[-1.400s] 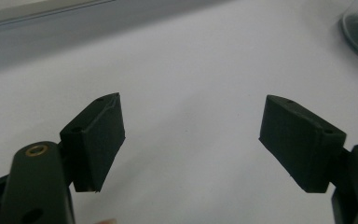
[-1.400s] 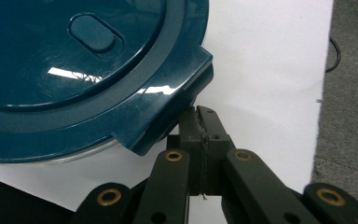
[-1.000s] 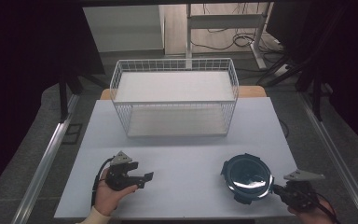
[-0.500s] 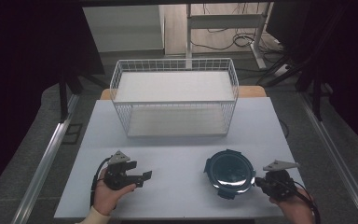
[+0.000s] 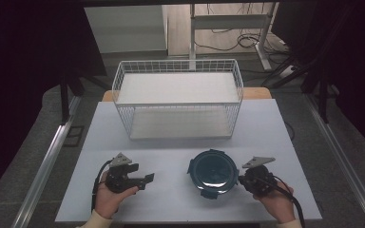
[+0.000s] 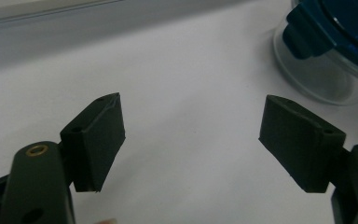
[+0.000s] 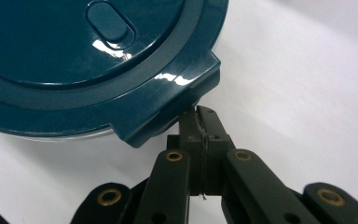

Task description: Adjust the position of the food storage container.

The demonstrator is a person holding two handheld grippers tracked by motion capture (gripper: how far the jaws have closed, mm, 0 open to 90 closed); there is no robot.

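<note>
White table [image 5: 123, 137] spreads beyond jaws, wooden edge [image 5: 256, 92] peeking out at far side. We see white wire basket [image 5: 178, 102] standing on table's far half, well past jaws. Behind it, grey floor [image 5: 313, 61], pale wall panel [image 5: 123, 28], legs of metal desk frame [image 5: 192, 28] with loose cables [image 5: 228, 40]. Metal rails [image 5: 47, 161] run along floor outboard of jaws on both sides. Black curtains [image 5: 24, 57] close room left and right. Light dim, falling mainly on tabletop.
</note>
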